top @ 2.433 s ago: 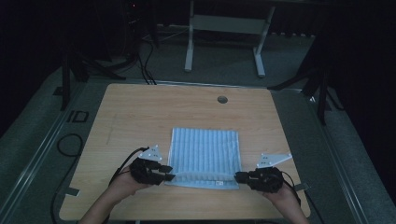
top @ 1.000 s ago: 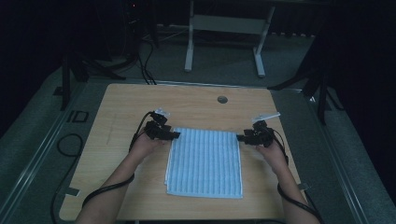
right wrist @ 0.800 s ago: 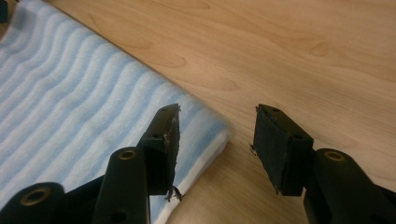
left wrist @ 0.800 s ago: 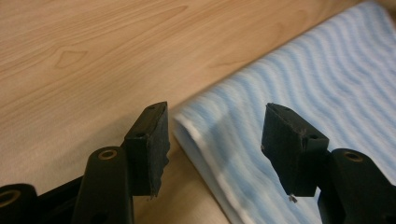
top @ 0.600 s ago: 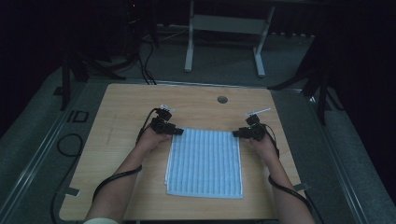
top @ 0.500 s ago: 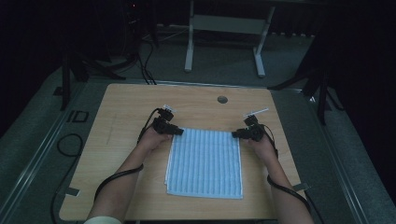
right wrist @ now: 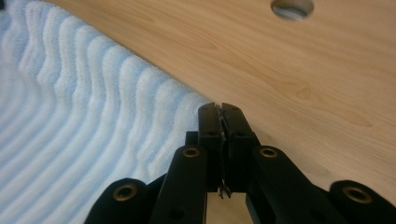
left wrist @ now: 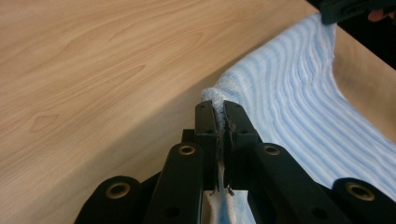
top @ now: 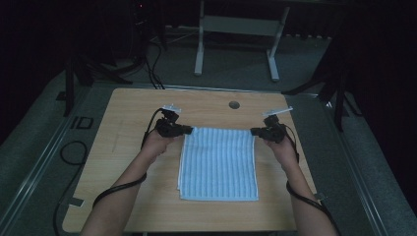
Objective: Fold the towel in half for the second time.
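A light blue striped towel (top: pixel 219 162) lies flat on the wooden table (top: pixel 123 147). My left gripper (top: pixel 189 130) is at its far left corner. Its jaws have just been closing and now pinch the cloth (left wrist: pixel 303 93), which bunches at the tips of the left gripper (left wrist: pixel 219 105). My right gripper (top: pixel 254 132) is at the far right corner. Its jaws have also just closed and stand together on the towel's edge (right wrist: pixel 70 116), as the right gripper (right wrist: pixel 219 107) view shows. The far edge hangs slightly raised between the two grippers.
A round cable hole (top: pixel 234 104) sits in the table beyond the towel, and the hole (right wrist: pixel 292 7) also appears in the right gripper view. The other gripper (left wrist: pixel 350 7) holds the opposite corner. Cables trail off the table's front. A metal stand (top: pixel 236 29) is on the floor behind.
Both hands went from the towel's near corners to its far corners. Both sets of jaws moved in onto those corners and shut, and the far edge has lifted a little.
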`<state>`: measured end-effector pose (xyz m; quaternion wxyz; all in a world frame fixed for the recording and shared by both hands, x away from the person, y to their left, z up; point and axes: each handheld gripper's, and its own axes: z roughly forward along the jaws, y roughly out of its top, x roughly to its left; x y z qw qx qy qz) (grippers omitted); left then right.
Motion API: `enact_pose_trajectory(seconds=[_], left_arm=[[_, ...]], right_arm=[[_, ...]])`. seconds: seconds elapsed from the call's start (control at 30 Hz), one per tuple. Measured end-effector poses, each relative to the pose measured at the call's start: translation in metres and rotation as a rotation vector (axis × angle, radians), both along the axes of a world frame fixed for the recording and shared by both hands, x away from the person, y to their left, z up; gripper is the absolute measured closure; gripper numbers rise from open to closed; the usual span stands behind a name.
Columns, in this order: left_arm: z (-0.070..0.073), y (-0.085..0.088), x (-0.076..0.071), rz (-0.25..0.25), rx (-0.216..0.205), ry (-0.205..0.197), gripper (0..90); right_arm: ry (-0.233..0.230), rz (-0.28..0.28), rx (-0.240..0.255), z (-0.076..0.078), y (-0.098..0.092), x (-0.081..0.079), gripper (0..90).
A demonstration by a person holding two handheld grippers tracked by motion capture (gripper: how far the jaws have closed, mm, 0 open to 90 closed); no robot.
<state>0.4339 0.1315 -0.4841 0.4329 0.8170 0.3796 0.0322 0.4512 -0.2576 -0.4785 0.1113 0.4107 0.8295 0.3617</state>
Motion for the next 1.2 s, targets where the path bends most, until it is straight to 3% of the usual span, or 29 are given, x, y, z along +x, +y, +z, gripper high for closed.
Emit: enact_pose_trajectory(seconds=[0.07, 0.27, 0.43, 0.53, 0.6, 0.63, 0.7, 0.73, 0.87, 0.93, 1.07, 1.2], left_arm=[[0.005, 0.005, -0.016, -0.013, -0.008, -0.02, 85.0], [0.013, 0.013, -0.067, -0.078, -0.018, -0.063, 84.2], [0.01, 0.016, -0.114, -0.118, -0.056, -0.086, 84.2], [0.002, 0.016, -0.135, -0.125, -0.056, -0.066, 83.4], [-0.004, 0.015, -0.15, -0.161, -0.034, -0.021, 79.5], [-0.005, 0.016, -0.155, -0.164, -0.029, -0.014, 71.6], [-0.004, 0.02, -0.163, -0.193, -0.017, -0.016, 56.7], [-0.003, 0.022, -0.164, -0.185, -0.006, -0.026, 53.9], [-0.008, 0.023, -0.159, -0.161, -0.016, -0.013, 51.2], [-0.016, 0.018, -0.155, -0.177, -0.012, 0.006, 51.2], [-0.029, 0.007, -0.15, -0.196, -0.003, 0.028, 51.1], [-0.043, -0.003, -0.143, -0.198, 0.048, 0.052, 51.4]], right_arm=[[-0.029, 0.031, 0.003, 0.008, -0.002, -0.015, 87.7], [-0.106, 0.123, 0.062, 0.021, -0.009, -0.083, 87.8], [-0.11, 0.164, 0.091, 0.016, -0.017, -0.132, 87.7], [-0.105, 0.177, 0.094, 0.012, -0.02, -0.152, 87.7], [-0.092, 0.182, 0.084, 0.007, -0.021, -0.165, 87.0], [-0.059, 0.199, 0.084, 0.003, -0.022, -0.169, 84.0], [-0.052, 0.207, 0.065, -0.001, -0.024, -0.176, 76.8], [-0.049, 0.203, 0.069, -0.002, -0.026, -0.178, 74.6], [-0.053, 0.193, 0.089, -0.001, -0.024, -0.174, 70.9], [-0.046, 0.201, 0.091, -0.006, -0.018, -0.17, 70.8], [-0.019, 0.23, 0.066, -0.021, -0.003, -0.161, 69.6], [-0.003, 0.242, 0.017, -0.038, 0.008, -0.15, 69.6]])
